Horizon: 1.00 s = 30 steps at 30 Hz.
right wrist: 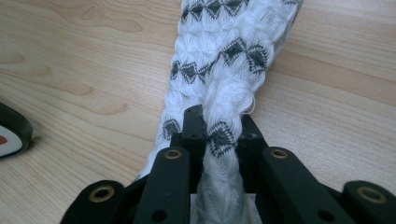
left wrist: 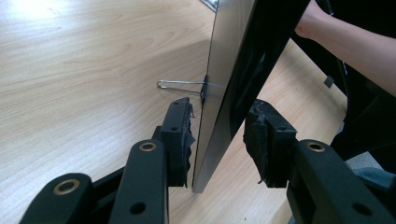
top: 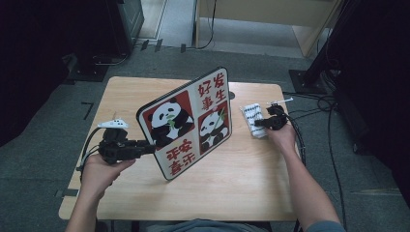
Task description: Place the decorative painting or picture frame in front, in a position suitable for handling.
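Meanwhile, left hand-held gripper [left wrist: 217,140] straddles panda board [top: 188,121], open; right [right wrist: 219,135] clamps cloth [right wrist: 224,70].

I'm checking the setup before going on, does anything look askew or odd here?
The panda sign stands tilted on one corner rather than upright. The left tool straddles its edge with a gap at one pad, so its jaws are not clamped. The right tool pinches a bunched white cloth.
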Each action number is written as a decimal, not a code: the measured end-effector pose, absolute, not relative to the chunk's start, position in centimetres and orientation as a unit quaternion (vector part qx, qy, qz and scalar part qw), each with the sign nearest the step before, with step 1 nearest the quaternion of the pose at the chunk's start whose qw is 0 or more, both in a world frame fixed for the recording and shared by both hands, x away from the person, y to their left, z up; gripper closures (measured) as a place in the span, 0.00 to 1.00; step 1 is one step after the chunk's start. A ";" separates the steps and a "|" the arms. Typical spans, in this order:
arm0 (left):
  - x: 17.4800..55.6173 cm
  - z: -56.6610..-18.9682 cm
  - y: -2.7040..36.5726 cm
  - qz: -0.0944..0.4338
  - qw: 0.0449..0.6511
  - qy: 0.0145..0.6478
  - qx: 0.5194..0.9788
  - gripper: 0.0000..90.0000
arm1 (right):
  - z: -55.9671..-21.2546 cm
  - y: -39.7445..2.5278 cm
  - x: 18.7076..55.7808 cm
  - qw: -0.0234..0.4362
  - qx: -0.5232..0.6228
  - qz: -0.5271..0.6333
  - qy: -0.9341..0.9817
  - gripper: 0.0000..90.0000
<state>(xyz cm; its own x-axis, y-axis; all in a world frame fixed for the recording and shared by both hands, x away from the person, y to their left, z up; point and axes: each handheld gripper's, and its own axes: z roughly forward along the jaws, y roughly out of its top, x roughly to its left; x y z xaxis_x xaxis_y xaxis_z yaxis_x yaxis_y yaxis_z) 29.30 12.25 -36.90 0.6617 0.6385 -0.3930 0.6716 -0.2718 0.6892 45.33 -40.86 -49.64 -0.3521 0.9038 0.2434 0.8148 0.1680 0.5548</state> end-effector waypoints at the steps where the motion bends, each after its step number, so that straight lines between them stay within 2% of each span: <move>1: 29.3 -36.9 12.2 -0.020 0.442 0.411 0.797 0.69 | -49.6 -40.8 45.3 0.075 0.559 0.312 0.764 0.90; 13: 29.5 -36.4 12.3 -0.014 0.454 0.413 0.790 0.70 | -47.0 -40.5 44.4 0.088 0.524 0.332 0.779 0.90; 21: 29.6 -36.4 12.1 -0.015 0.459 0.415 0.785 0.69 | -45.9 -39.9 43.8 0.078 0.502 0.345 0.790 0.89; 24: 29.7 -36.4 12.0 -0.014 0.461 0.414 0.785 0.70 | -45.5 -39.4 43.7 0.091 0.512 0.341 0.783 0.88; 27: 29.7 -36.3 12.0 -0.013 0.464 0.414 0.783 0.71 | -45.2 -39.2 43.6 0.088 0.510 0.348 0.782 0.87; 30: 29.7 -36.2 12.0 -0.012 0.466 0.410 0.784 0.76 | -44.9 -38.9 43.4 0.083 0.503 0.351 0.786 0.88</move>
